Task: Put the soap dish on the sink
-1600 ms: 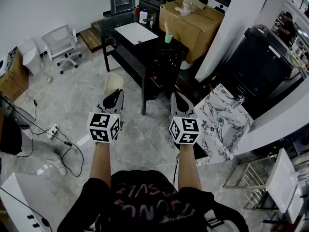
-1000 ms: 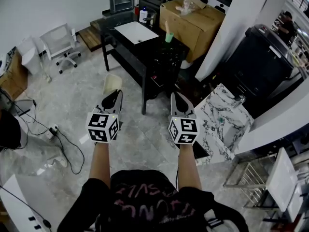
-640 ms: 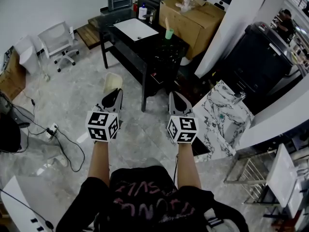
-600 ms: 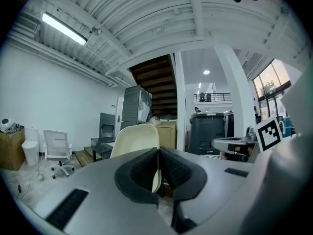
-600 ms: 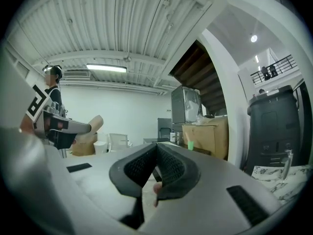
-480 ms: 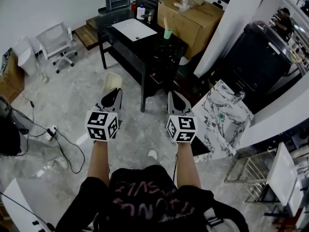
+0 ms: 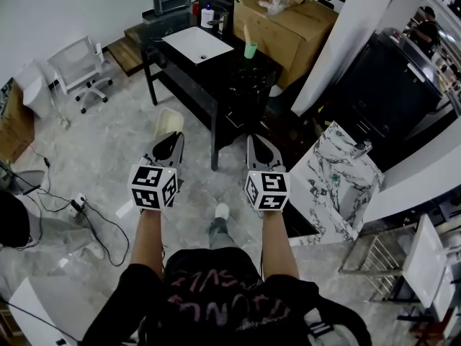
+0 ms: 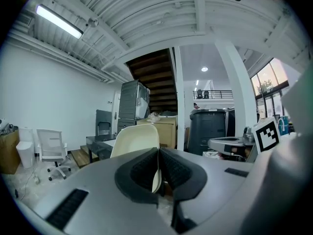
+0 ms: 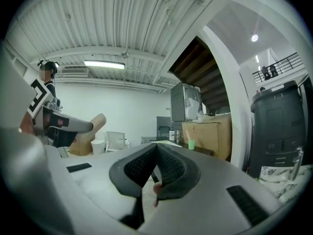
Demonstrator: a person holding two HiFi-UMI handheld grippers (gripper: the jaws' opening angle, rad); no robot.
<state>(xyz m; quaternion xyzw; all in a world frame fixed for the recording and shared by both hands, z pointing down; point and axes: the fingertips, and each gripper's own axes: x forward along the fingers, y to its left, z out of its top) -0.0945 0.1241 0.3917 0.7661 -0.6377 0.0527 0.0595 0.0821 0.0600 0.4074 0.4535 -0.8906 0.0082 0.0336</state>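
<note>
My left gripper (image 7: 171,138) is shut on the edge of a cream soap dish (image 7: 167,123), which sticks out past the jaws over the floor. In the left gripper view the soap dish (image 8: 137,141) stands upright between the closed jaws of the left gripper (image 8: 158,152). My right gripper (image 7: 258,140) is level with it and shut, with nothing between its jaws. A white sink basin (image 7: 197,44) is set in a black table (image 7: 232,78) ahead. A marble washstand (image 7: 335,182) with a tap (image 7: 362,148) stands to the right.
A green cup (image 7: 250,50) and bottles (image 7: 207,16) stand on the black table. Behind it is a large cardboard box (image 7: 288,20). A white office chair (image 7: 79,67) is at the left, cables (image 7: 86,211) lie on the floor, and a white column (image 7: 338,38) rises at right.
The black table and floor have slid nearer in the head view, and a foot now shows between my arms. Both grippers keep their pose; the left still holds the dish.
</note>
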